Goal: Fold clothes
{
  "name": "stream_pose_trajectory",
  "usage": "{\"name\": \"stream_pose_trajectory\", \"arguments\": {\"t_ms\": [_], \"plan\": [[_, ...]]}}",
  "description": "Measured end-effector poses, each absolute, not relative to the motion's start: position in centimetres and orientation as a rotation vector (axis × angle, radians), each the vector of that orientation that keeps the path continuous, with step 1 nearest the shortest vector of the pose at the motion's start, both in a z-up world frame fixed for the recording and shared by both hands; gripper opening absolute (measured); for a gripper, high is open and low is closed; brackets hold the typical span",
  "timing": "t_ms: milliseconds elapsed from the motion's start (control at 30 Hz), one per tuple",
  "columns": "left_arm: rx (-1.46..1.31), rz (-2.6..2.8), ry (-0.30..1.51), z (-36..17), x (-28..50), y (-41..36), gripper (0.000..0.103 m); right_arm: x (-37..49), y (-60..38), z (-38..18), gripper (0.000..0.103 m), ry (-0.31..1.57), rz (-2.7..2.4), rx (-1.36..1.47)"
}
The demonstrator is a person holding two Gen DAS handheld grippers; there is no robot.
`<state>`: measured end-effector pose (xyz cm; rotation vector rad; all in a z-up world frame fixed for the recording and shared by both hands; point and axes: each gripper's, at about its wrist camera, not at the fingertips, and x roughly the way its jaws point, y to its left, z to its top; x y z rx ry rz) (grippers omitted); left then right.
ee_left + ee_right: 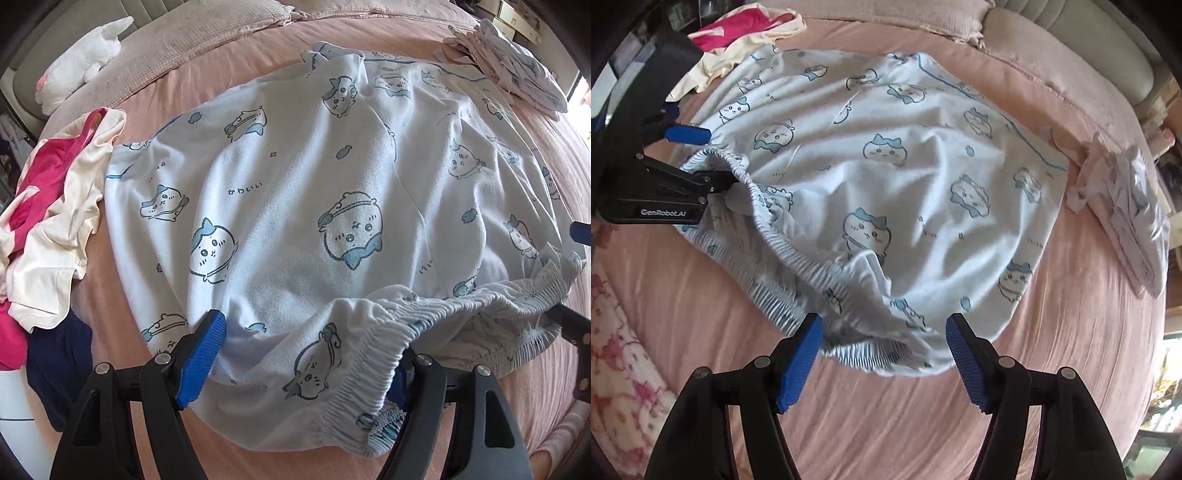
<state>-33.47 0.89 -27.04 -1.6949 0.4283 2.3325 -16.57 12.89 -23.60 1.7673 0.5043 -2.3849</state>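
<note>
Nearest my cameras: two grippers. My left gripper (295, 354) stands wide, with the gathered waistband (373, 384) draped between its fingers and over the right one; I cannot tell whether any pad presses the cloth. My right gripper (884, 354) stands wide and apart from the cloth, the waistband edge just ahead of its fingertips.
Bed: one, under a pink cover (1052, 387) that carries everything.
Pillows: one pink pillow (192, 33) at the head of the bed.
Pyjama shorts: one pair (314, 184), pale blue with cartoon animals, spread across the middle of the bed, waistband end toward me, rumpled.
Loose clothes: one heap (51, 206) of cream, pink and dark blue pieces just beside the shorts' left edge; I cannot count the pieces.
Folded clothes: one stack (1134, 221) to the right of the shorts.
Soft toy: one, white (81, 62), near the pillow.
</note>
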Motion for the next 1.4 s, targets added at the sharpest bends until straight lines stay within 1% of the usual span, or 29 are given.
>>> {"name": "stream_pose_trajectory", "arguments": {"t_ms": [167,267,300,333,433,500,567,600,667,700,733,800,833,867,900,1000,1033,1067,1100,1133,1200,1233,1333,1400], "plan": [[-1.68,2.326,0.339,-28.1,-35.9,-0.3,0.081,-18.1,10.9,-24.4,0.069,0.611,-2.54,1.645],[-1.678,2.322,0.318,-28.4,-37.1,-0.8,0.081,-18.9,12.3,-24.1,0.069,0.695,-2.583,1.688],[-1.679,2.32,0.319,-28.5,-37.4,-0.9,0.082,-19.1,13.4,-24.1,0.069,0.686,-2.578,1.732],[-1.68,2.318,0.322,-28.5,-37.6,-1.0,0.082,-18.9,14.6,-24.0,0.069,0.611,-2.565,1.778],[-1.676,2.328,0.374,-27.6,-37.0,-1.3,0.082,-18.0,18.6,-23.3,0.069,0.274,-2.494,1.906],[-1.681,2.347,0.485,-27.2,-36.8,-1.3,0.082,-17.3,21.2,-22.8,0.068,0.085,-2.451,1.968],[-1.667,2.322,0.669,-26.6,-36.7,-1.2,0.082,-16.3,22.7,-22.3,0.069,0.004,-2.408,1.996],[-1.669,2.286,0.738,-26.3,-36.6,-1.2,0.082,-15.8,22.9,-22.3,0.069,0.027,-2.373,2.013],[-1.73,2.156,0.778,-26.0,-36.2,-1.7,0.083,-14.7,22.5,-22.6,0.069,0.187,-2.275,2.053],[-1.757,2.09,0.797,-25.8,-36.0,-1.9,0.083,-14.2,21.9,-22.9,0.075,0.296,-2.203,2.069],[-1.777,2.027,0.818,-25.7,-35.8,-2.1,0.083,-13.6,21.4,-23.3,0.077,0.382,-2.13,2.082],[-1.786,1.912,0.867,-25.2,-34.8,-2.2,0.082,-12.4,20.4,-24.1,0.077,0.519,-1.981,2.103],[-1.789,1.855,0.869,-24.3,-33.7,-2.4,0.082,-12.1,20.1,-24.3,0.077,0.548,-1.943,2.096],[-1.782,1.819,0.823,-22.6,-31.9,-2.6,0.082,-12.0,20.1,-24.2,0.077,0.545,-1.935,2.076],[-1.753,1.822,0.776,-21.6,-31.8,-2.7,0.082,-12.2,20.3,-23.7,0.077,0.506,-1.961,2.054],[-1.686,1.863,0.611,-19.4,-32.2,-3.5,0.082,-13.4,21.4,-20.9,0.077,0.279,-2.163,1.91],[-1.67,1.876,0.575,-19.1,-32.4,-3.7,0.082,-13.9,21.6,-20.3,0.077,0.221,-2.233,1.853],[-1.667,1.882,0.581,-19.3,-32.5,-3.8,0.082,-14.4,21.8,-19.9,0.077,0.182,-2.298,1.809],[-1.665,1.888,0.619,-19.5,-32.4,-3.8,0.082,-14.9,21.8,-19.9,0.077,0.164,-2.355,1.781],[-1.665,1.891,0.744,-20.3,-31.8,-3.5,0.082,-15.6,21.8,-20.6,0.077,0.178,-2.379,1.787],[-1.662,1.866,1.073,-22.9,-30.3,-3.0,0.082,-16.6,21.5,-22.7,0.077,0.238,-2.368,1.839],[-1.649,1.85,1.191,-24.0,-29.6,-2.8,0.082,-16.6,21.5,-23.8,0.077,0.273,-2.341,1.872],[-1.555,1.84,1.256,-25.3,-28.1,-2.5,0.082,-16.6,21.5,-26.4,0.078,0.384,-2.267,1.957],[-1.359,1.865,1.322,-24.4,-26.5,-1.8,0.082,-16.3,22.2,-26.1,0.078,0.475,-2.259,1.987]]}}
